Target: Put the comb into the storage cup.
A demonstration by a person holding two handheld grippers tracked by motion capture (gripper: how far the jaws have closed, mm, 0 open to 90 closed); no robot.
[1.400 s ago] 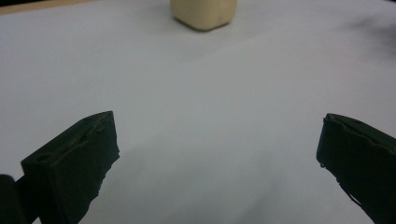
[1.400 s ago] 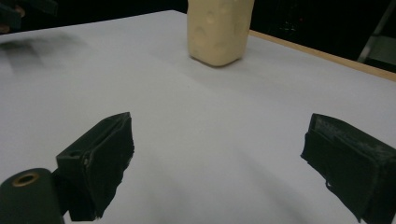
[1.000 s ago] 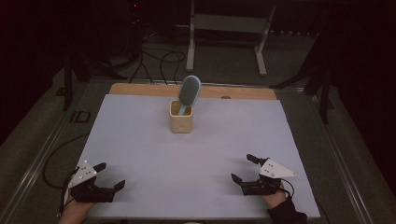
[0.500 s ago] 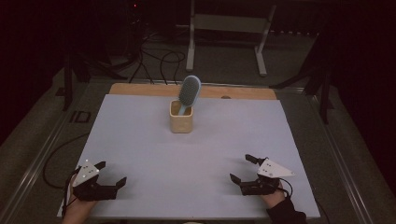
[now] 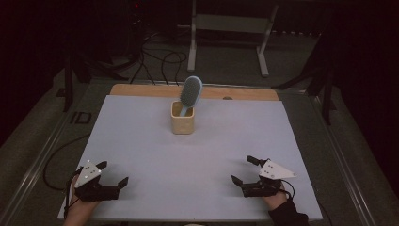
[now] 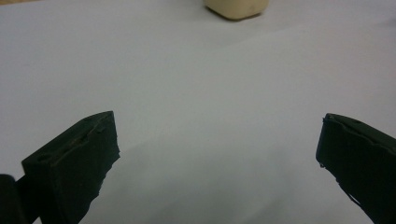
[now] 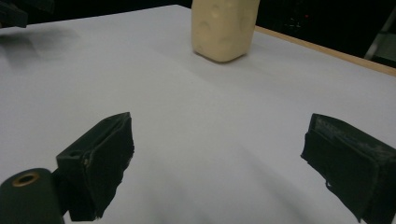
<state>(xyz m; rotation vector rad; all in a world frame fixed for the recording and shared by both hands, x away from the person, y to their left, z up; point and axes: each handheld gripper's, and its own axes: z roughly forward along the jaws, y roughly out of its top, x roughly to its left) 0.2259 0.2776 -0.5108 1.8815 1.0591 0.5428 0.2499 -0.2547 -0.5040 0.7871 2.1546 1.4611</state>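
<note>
A cream square cup [image 5: 182,123] stands at the back middle of the white table sheet [image 5: 197,155]. A light blue hairbrush [image 5: 190,92] sits in it, head up and leaning right. My left gripper [image 5: 113,172] rests near the front left corner, open, nothing between its jaws [image 6: 217,154]. The cup's base [image 6: 236,7] lies far ahead of it. My right gripper [image 5: 241,168] is near the front right, also open and empty [image 7: 219,154]. The cup [image 7: 224,28] stands well beyond it.
A wooden board edge [image 5: 141,89] runs along the back of the sheet. Past the table are cables and a metal stand [image 5: 226,42] on a dark floor. The left gripper [image 7: 14,14] shows at the top left of the right gripper view.
</note>
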